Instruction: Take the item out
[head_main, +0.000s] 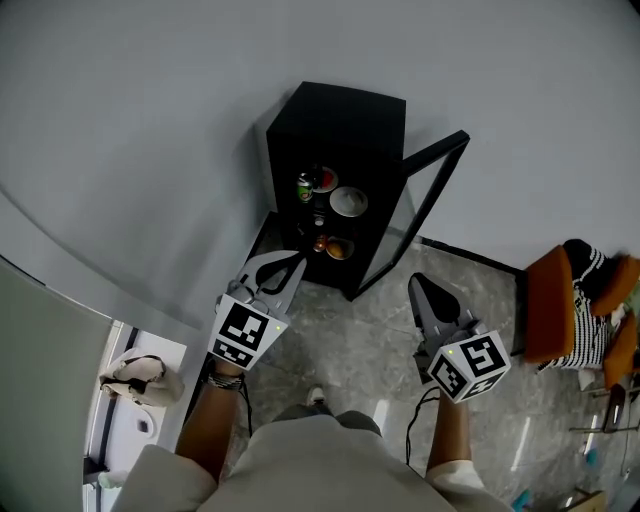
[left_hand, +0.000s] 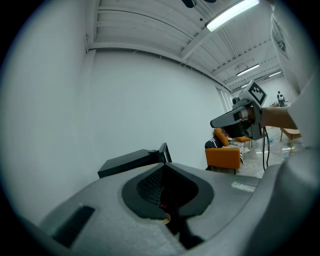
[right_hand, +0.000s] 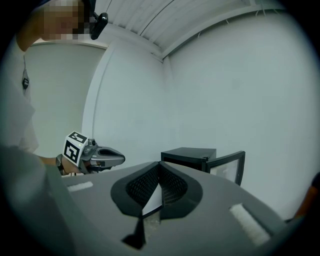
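A black mini fridge (head_main: 340, 120) stands against the wall with its glass door (head_main: 432, 195) swung open to the right. On its shelves I see a green can (head_main: 305, 187), a white bowl (head_main: 348, 202) and orange items (head_main: 338, 247). My left gripper (head_main: 293, 266) is shut and empty, its tips just in front of the lower shelf. My right gripper (head_main: 420, 288) is shut too, lower right of the door and apart from it. In the left gripper view the shut jaws (left_hand: 162, 165) point past the fridge (left_hand: 131, 162). The right gripper view shows its closed gripper (right_hand: 159, 165) below the fridge (right_hand: 190, 154).
An orange chair (head_main: 556, 305) with a striped cloth stands at the right on the marble floor. A beige bag (head_main: 140, 380) lies at the lower left beyond a partition. A white wall runs behind the fridge. A cable hangs from the right gripper.
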